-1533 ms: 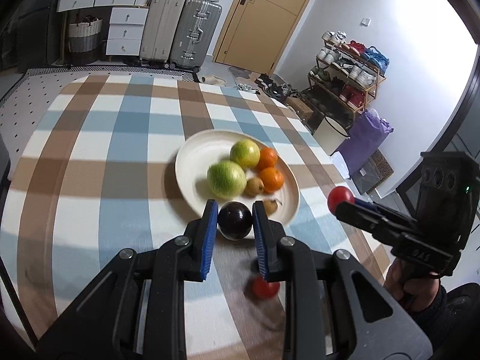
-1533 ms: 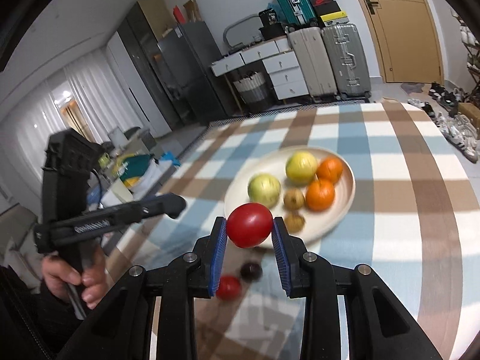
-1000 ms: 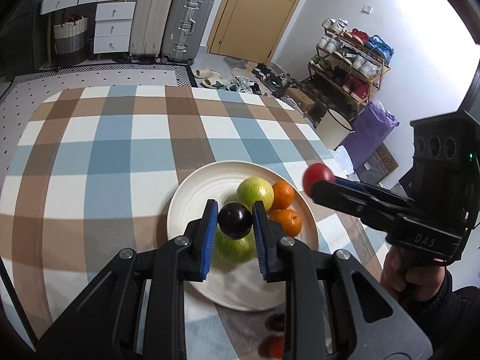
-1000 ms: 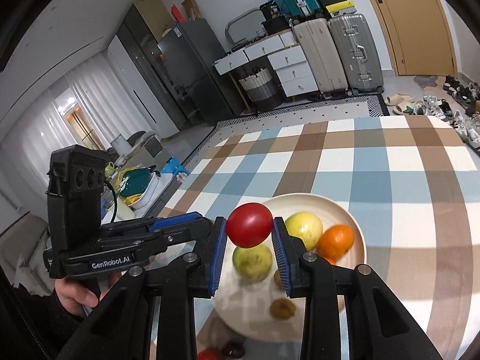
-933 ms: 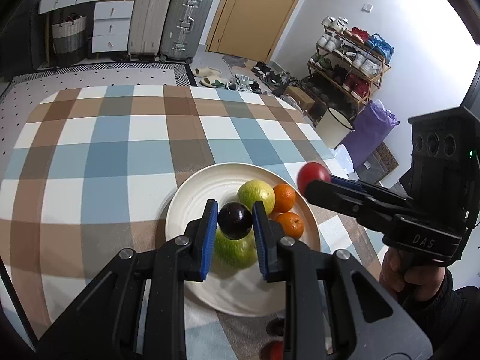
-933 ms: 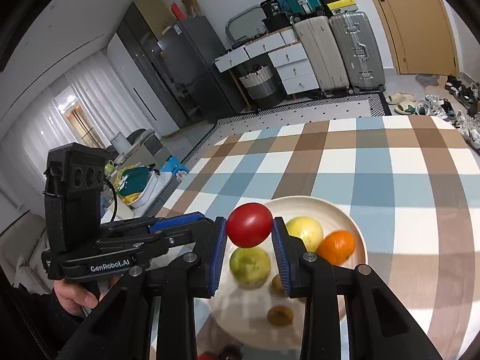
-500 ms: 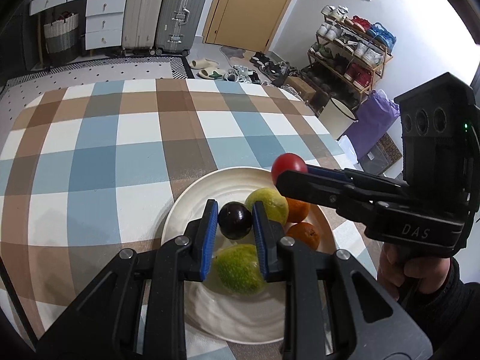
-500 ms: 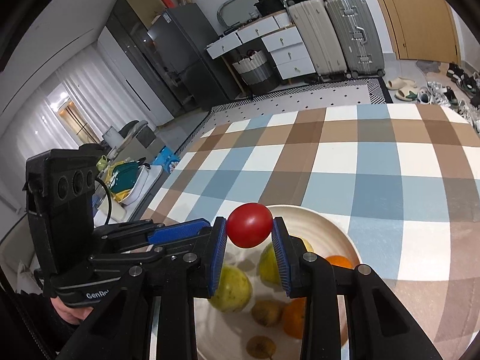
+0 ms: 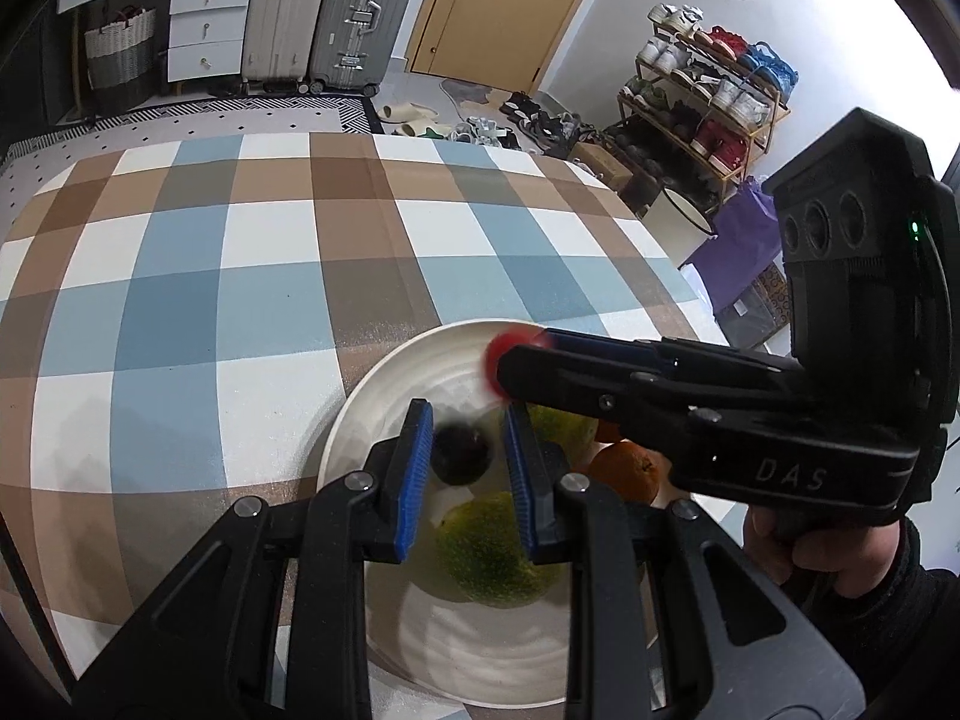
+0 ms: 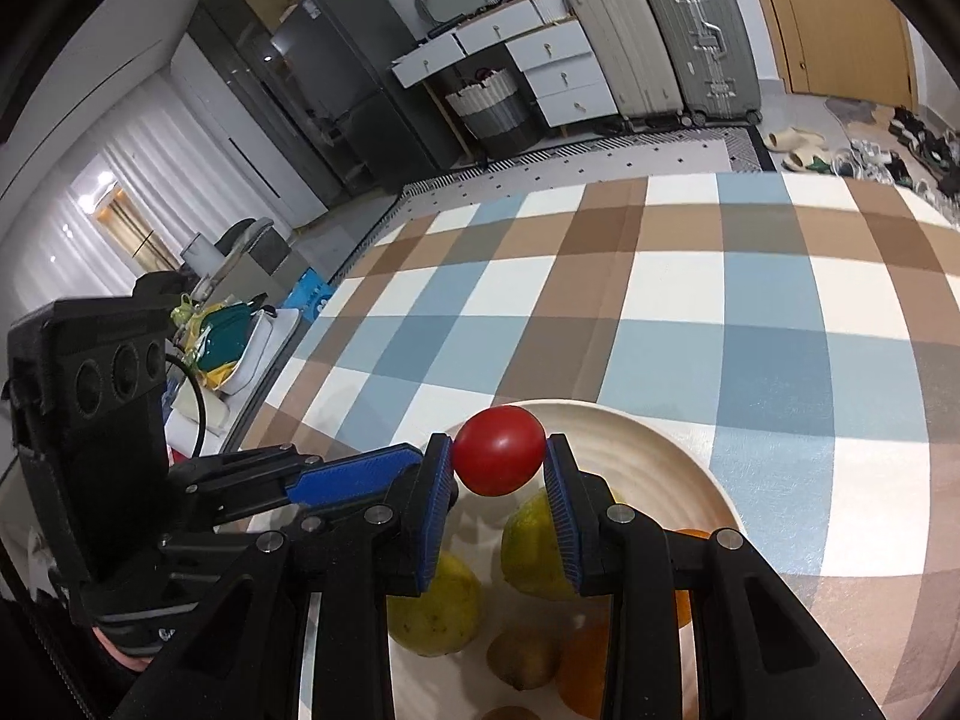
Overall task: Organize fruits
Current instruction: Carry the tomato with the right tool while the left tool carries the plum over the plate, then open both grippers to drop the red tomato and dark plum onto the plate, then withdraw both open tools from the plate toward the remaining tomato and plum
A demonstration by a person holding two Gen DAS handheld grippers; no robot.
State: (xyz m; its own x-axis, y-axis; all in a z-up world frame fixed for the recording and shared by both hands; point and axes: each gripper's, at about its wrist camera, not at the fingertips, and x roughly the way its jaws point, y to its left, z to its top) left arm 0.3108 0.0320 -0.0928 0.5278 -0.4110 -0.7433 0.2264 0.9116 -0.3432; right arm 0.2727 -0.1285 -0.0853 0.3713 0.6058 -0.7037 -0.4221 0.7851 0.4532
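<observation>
Red, round tomato (image 10: 498,450) clamped in my right gripper (image 10: 498,468), dark glossy plum (image 9: 461,455) in my left gripper (image 9: 462,468), both over the cream ceramic plate (image 9: 384,384) (already crowded): next, lower into bare spots and release.

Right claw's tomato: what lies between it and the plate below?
Only air. In the right wrist view the tomato, gripped in the right claw, hangs over bare plate near the far rim, beyond the green fruits.

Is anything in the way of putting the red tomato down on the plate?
Nothing visible blocks it. The red tomato hangs over a bare patch at the plate far rim, with the green fruits nearer the camera.
</observation>
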